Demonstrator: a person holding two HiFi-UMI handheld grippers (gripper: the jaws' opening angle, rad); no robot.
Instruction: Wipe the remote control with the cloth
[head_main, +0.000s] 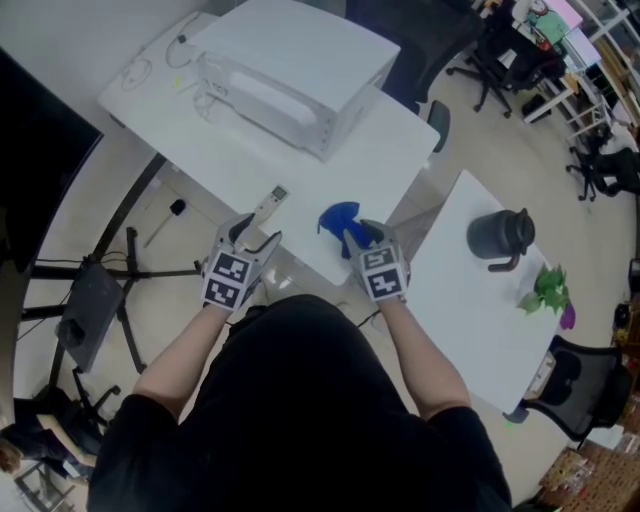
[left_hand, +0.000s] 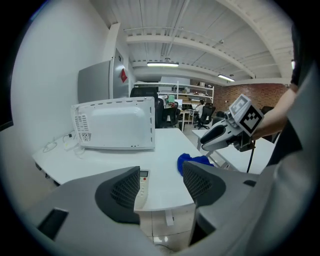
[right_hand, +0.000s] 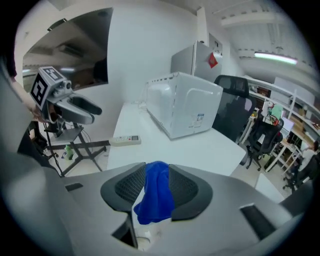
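Observation:
The white remote control (head_main: 268, 207) lies near the front edge of the white table (head_main: 380, 150), display end away from me. My left gripper (head_main: 255, 235) hovers just before it, open and empty; in the left gripper view the remote (left_hand: 142, 187) shows between the spread jaws on the table beyond them. My right gripper (head_main: 358, 235) is at the table's front edge to the right, with the blue cloth (head_main: 338, 218) bunched at its tips. In the right gripper view the cloth (right_hand: 156, 195) fills the gap between both pads and hangs down from them.
A white microwave-like box (head_main: 290, 75) stands at the back of the table, with cables to its left. A second white table (head_main: 470, 320) at the right carries a dark kettle (head_main: 500, 235) and a green plant (head_main: 545, 290). A black stand (head_main: 95, 290) is on the floor at left.

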